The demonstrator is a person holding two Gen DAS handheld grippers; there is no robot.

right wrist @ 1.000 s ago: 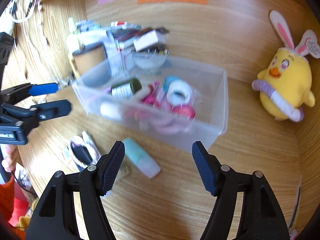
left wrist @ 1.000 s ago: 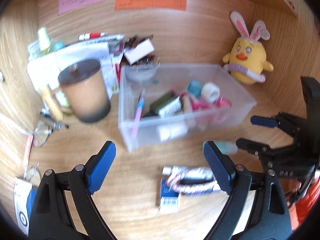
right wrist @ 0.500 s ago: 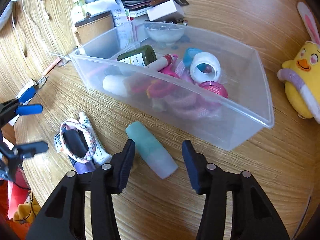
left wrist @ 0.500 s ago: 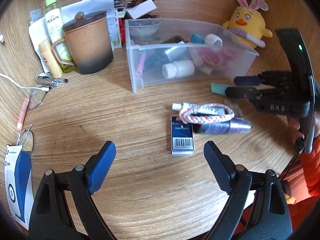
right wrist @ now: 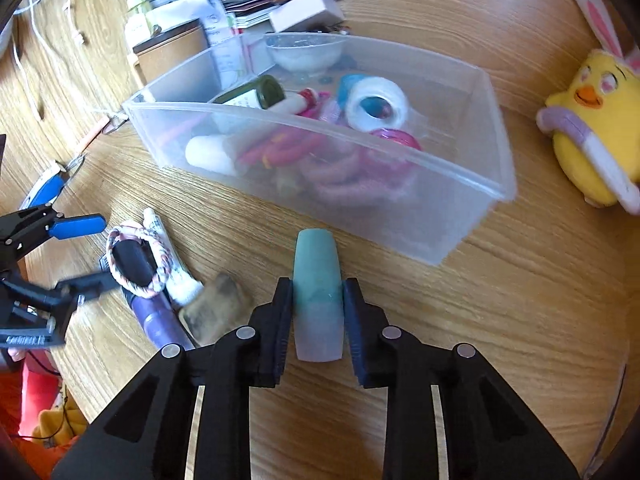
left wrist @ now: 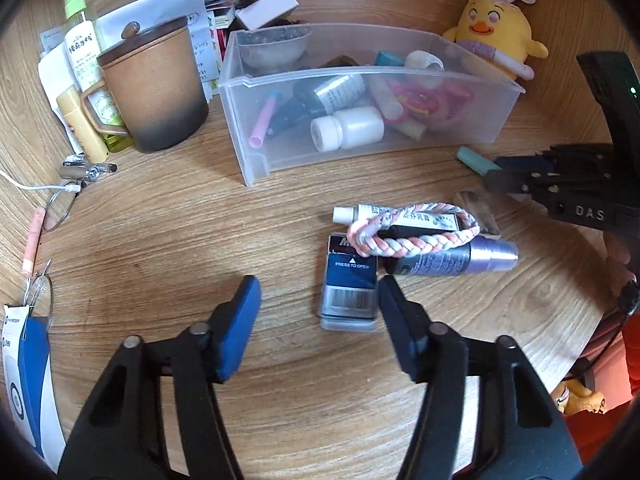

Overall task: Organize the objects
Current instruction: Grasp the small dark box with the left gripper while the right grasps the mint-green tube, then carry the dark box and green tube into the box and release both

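My right gripper (right wrist: 317, 286) is closing and its pads press both sides of a teal tube (right wrist: 316, 256), which lies on the wooden table just in front of the clear plastic bin (right wrist: 460, 240). In the left wrist view the teal tube (left wrist: 474, 159) pokes out past the right gripper (left wrist: 496, 168). My left gripper (left wrist: 318, 284) is closing around a small blue box (left wrist: 350, 280). Its right finger is close to the box and its left finger is well clear. A braided bracelet (left wrist: 400, 236), a white tube (left wrist: 400, 216) and a dark purple bottle (left wrist: 452, 258) lie just beyond the box.
The bin (left wrist: 248, 160) holds several small bottles, hair ties and a tape roll. A brown lidded mug (left wrist: 156, 88), a green spray bottle (left wrist: 80, 36) and papers stand at the back left. Glasses (left wrist: 60, 208) lie at the left. A yellow plush chick (left wrist: 492, 28) sits at the back right.
Both grippers sank toward the table. The right jaws closed onto the teal tube. The left jaws narrowed around the blue box.
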